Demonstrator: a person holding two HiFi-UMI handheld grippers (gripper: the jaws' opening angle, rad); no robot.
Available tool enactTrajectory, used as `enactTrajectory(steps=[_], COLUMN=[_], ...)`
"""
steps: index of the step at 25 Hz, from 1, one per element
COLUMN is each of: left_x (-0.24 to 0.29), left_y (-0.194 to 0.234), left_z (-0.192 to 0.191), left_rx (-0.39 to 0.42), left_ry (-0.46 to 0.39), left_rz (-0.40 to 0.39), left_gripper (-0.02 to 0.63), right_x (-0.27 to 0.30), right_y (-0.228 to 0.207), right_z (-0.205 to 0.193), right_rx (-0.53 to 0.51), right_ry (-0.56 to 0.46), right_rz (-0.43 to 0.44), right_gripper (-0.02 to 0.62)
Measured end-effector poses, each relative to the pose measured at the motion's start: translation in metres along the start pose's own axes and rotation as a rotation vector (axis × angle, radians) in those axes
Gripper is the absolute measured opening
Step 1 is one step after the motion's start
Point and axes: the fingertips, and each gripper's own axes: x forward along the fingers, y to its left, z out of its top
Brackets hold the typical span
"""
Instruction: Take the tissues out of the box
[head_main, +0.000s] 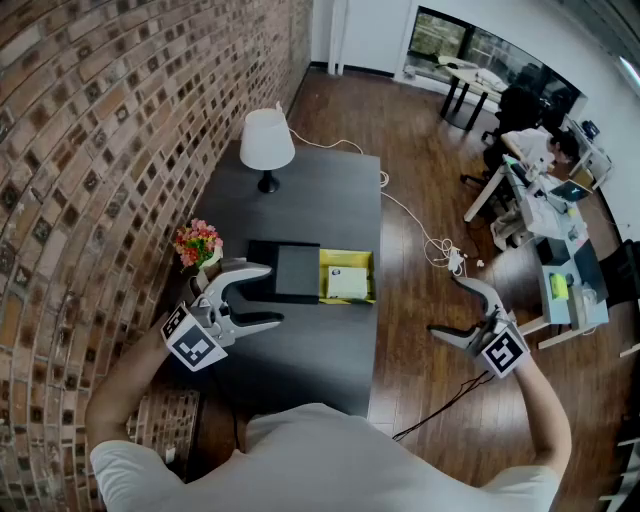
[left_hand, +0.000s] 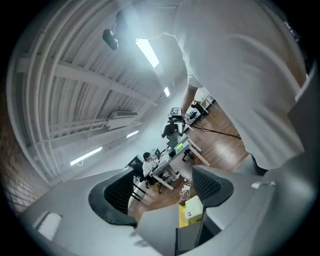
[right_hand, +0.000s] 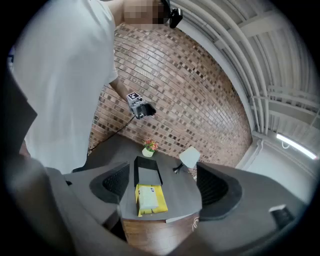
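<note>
Table: a dark grey rectangular table (head_main: 300, 200) stands along a brown brick wall (head_main: 100, 150), on a wooden floor (head_main: 420, 310).
Box: an open yellow cardboard box (head_main: 326, 270) lies near the table's right edge, about midway along it.
Tissues: a white rectangular pack of tissues (head_main: 347, 283) lies flat inside the yellow box, untouched.
Neighbour: a flat black box with a dark grey panel (head_main: 285, 270) touches the yellow box on its wall side.
Left hand-held gripper (head_main: 272, 293): over the near left part of the table, with its jaws spread apart and nothing between them. Its tips point at the flat black box, which is close by. The yellow box lies just beyond that, and shows low in the gap in the left gripper view.
Right hand-held gripper (head_main: 446, 306): off the table, over the floor, with its jaws apart and empty. The tissues are well apart from it. In the right gripper view, the yellow box shows framed between the jaws.
Other things: a lamp with a white shade (head_main: 267, 140) stands at the far end. A small pot of pink and orange flowers (head_main: 197, 243) stands by the wall.
</note>
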Motion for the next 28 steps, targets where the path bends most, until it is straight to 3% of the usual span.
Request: enactTrajectory(steps=[3, 7, 20, 28], left_x=[0.004, -0.002, -0.004, 0.009], left_y=[0.004, 0.016, 0.024, 0.013], left_z=[-0.011, -0.023, -0.051, -0.06], left_rx=[-0.018, -0.063, -0.269, -0.362], left_ry=[0.001, 0.018, 0.153, 0.16], left_rz=[0.012, 0.098, 0.257, 0.315], left_gripper=[0.357, 0.357, 0.357, 0.357], right_x=[0.001, 0.017, 0.094, 0.152], right_y=[-0.016, -0.038, -0.049, -0.048], right_z=[-0.027, -0.051, -0.112, -0.156], right_rx=[0.071, 0.105, 0.125, 0.122], right_ry=[0.055, 0.104, 0.231, 0.266], right_rz=[-0.03, -0.016, 0.263, 0.335], right_gripper=[0.419, 0.419, 0.419, 0.419])
